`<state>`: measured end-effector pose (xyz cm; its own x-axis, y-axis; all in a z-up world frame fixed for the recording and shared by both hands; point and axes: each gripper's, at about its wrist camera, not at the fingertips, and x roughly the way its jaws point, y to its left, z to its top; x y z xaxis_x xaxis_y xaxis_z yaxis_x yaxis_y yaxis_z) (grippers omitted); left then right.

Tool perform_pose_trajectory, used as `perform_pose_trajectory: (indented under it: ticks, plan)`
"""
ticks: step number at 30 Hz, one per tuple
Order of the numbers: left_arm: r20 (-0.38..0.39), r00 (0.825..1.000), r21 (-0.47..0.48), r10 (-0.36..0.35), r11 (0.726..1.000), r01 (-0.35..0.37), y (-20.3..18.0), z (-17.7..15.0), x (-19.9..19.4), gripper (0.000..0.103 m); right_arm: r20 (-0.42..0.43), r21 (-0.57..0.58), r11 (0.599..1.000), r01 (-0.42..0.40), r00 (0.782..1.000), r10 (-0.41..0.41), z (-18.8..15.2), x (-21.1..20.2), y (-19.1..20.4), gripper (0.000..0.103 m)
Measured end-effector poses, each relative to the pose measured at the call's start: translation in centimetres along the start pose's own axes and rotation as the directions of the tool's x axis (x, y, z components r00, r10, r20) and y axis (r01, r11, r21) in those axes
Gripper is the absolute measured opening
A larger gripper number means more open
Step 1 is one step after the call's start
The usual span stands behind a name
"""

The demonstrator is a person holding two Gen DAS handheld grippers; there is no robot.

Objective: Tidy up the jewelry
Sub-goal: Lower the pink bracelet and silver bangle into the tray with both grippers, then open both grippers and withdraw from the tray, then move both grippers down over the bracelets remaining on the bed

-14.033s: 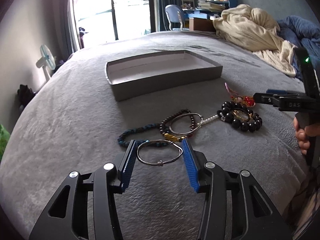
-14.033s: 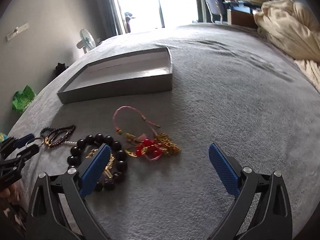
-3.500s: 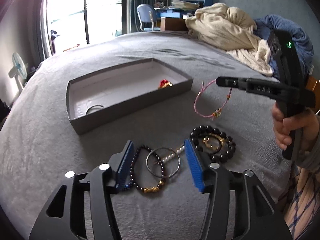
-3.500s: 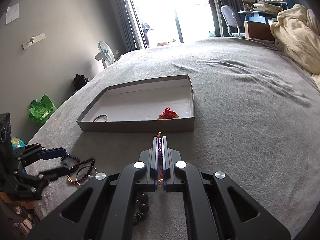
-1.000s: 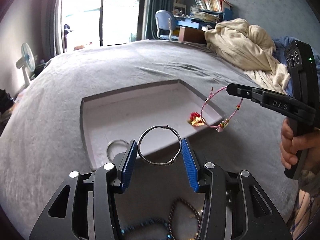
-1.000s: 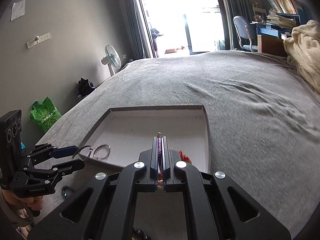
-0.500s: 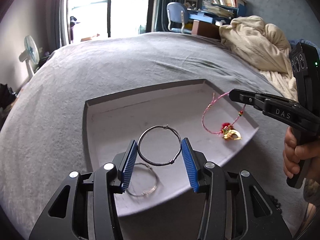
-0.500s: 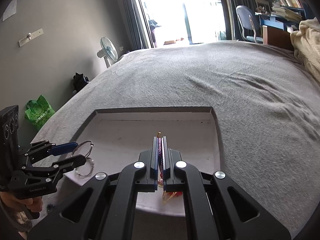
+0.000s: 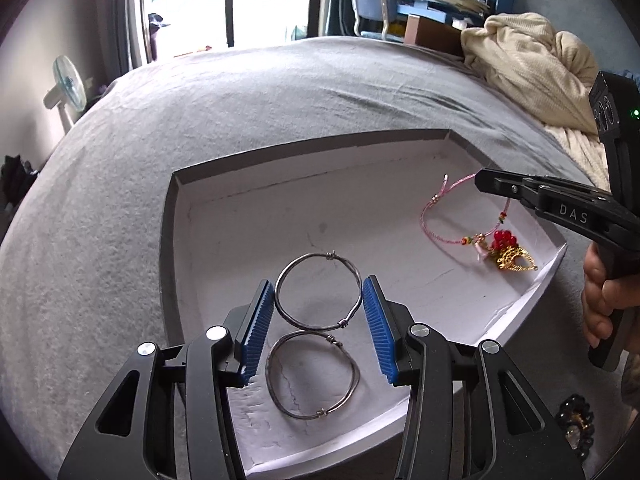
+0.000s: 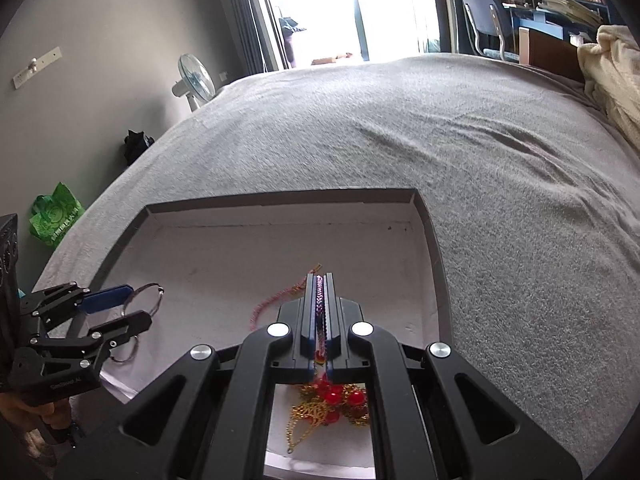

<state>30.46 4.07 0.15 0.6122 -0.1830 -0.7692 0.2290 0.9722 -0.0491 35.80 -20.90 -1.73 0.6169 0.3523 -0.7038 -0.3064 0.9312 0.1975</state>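
Observation:
A shallow grey box [image 9: 168, 216] with a white floor lies on the grey bed; it also shows in the right wrist view [image 10: 432, 240]. My left gripper [image 9: 319, 298] is shut on a silver wire bangle [image 9: 316, 256] and holds it over the box's near left part. A second silver bangle [image 9: 312, 376] lies on the box floor just below it. My right gripper [image 10: 319, 280] is shut on a pink cord bracelet [image 9: 436, 216], low over the box's right side. A red-and-gold beaded piece [image 9: 508, 252] lies in the box under it, also in the right wrist view [image 10: 332, 400].
A black bead bracelet [image 9: 576, 424] lies on the bed outside the box at the near right. A cream blanket [image 9: 528, 64] is heaped at the far right. A fan [image 10: 194, 76] and a green bag [image 10: 56, 212] stand on the floor to the left.
Both grippers have come lower and further over the box. The pink bracelet's lower end now rests by the red-and-gold piece. The silver bangle is still held between my left fingers.

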Motion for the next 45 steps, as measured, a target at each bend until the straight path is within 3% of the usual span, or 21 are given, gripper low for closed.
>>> perform_pose_trajectory:
  ticks: [6, 8, 10, 12, 14, 21, 28, 45]
  plan:
    - [0.015, 1.000, -0.015, 0.011, 1.000, -0.011, 0.3, 0.0, -0.3, 0.061, 0.003, 0.009, 1.000, -0.001, 1.000, 0.001, -0.1, -0.5, -0.4, 0.009]
    - [0.022, 1.000, -0.011, 0.000, 1.000, 0.000, 0.2, -0.1, -0.8, 0.061, 0.014, 0.008, 1.000, -0.004, 1.000, 0.004, -0.2, -1.0, -0.4, 0.026]
    - [0.032, 1.000, -0.009, 0.001, 1.000, 0.000, 0.1, -0.4, -1.3, 0.064, 0.037, 0.007, 1.000, -0.009, 0.999, 0.008, -0.3, -1.8, -0.4, 0.036]
    - [0.052, 0.999, -0.014, -0.002, 1.000, 0.003, 0.0, -0.6, -2.1, 0.075, 0.054, 0.006, 1.000, -0.013, 0.998, 0.013, -0.6, -2.6, -0.3, 0.043]
    - [0.074, 0.997, -0.017, -0.004, 1.000, 0.006, 0.0, -0.9, -2.8, 0.078, 0.070, -0.006, 1.000, -0.009, 0.998, 0.009, -0.9, -3.4, -0.1, 0.054]
    - [0.123, 0.992, -0.041, -0.025, 0.999, 0.030, -0.5, -2.4, -5.5, 0.092, 0.112, -0.049, 0.999, -0.002, 0.994, 0.008, -2.5, -5.8, 0.7, 0.075]
    - [0.143, 0.989, -0.071, -0.041, 0.996, 0.051, -0.8, -4.1, -7.4, 0.094, 0.141, -0.063, 0.998, -0.003, 0.990, 0.012, -5.0, -8.0, 1.1, 0.095]
    - [0.144, 0.989, -0.043, -0.047, 0.998, 0.054, -3.8, -10.8, -10.9, 0.095, 0.156, -0.038, 0.999, -0.021, 0.987, 0.026, -11.7, -12.9, 2.3, 0.097]
